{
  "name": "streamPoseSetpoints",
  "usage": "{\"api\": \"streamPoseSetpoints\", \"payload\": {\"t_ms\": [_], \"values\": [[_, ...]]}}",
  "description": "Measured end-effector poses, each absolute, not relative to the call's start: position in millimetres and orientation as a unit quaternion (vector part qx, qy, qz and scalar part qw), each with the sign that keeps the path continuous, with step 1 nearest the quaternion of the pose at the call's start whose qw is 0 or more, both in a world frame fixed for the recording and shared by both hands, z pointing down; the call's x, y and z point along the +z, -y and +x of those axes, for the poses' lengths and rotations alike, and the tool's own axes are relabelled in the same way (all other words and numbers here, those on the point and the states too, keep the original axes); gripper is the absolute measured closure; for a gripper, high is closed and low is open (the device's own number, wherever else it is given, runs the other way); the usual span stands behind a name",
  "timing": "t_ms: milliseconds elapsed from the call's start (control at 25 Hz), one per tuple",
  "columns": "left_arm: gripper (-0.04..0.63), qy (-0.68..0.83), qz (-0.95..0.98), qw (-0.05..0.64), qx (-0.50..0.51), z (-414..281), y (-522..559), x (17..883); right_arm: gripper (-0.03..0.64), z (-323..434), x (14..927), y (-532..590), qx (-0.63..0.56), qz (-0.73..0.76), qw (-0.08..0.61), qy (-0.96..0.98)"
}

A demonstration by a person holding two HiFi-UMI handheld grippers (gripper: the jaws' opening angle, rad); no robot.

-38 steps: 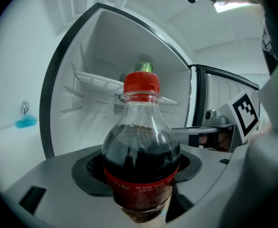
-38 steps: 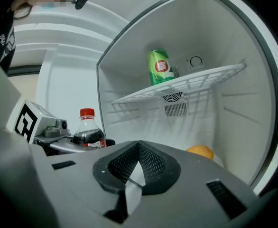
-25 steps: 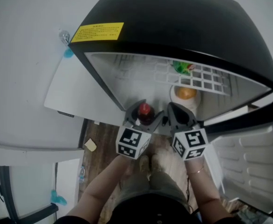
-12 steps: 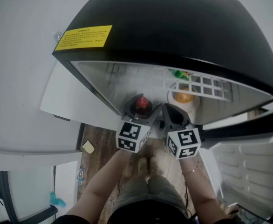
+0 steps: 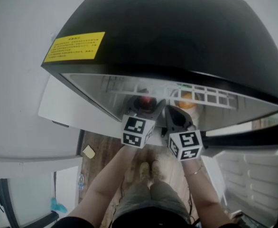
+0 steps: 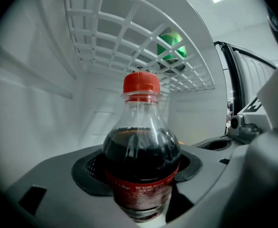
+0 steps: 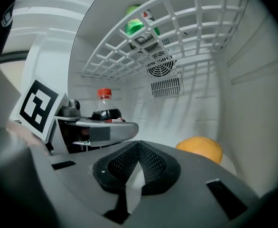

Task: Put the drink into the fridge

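The left gripper [image 5: 145, 104], clamped on the upright cola bottle [image 6: 141, 146], holds it inside the fridge [image 5: 177, 37] with open room ahead and the wire shelf [image 6: 106, 37] above its cap, while the right gripper [image 7: 138, 150], pinched together on nothing, sits alongside, an orange [image 7: 200, 148] ahead to its right.

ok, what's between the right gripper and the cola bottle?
Only the left gripper, shut on the cola bottle: the right gripper view shows its jaw crossing in front of the bottle. The right gripper itself is shut and empty.
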State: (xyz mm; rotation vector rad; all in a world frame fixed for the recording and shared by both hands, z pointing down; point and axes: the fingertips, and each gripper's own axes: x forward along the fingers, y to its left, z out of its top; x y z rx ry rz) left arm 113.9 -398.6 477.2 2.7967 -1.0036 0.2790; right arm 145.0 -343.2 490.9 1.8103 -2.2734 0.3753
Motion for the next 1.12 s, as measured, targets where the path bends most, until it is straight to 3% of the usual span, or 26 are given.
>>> {"api": "streamPoseSetpoints", "payload": {"t_ms": [1120], "values": [[0.272,0.318,0.942,0.048,0.096,145.4,434.1,491.0,0.607,147.5,499.1,348.1,0.143,0.622,0.086,0.765]]}}
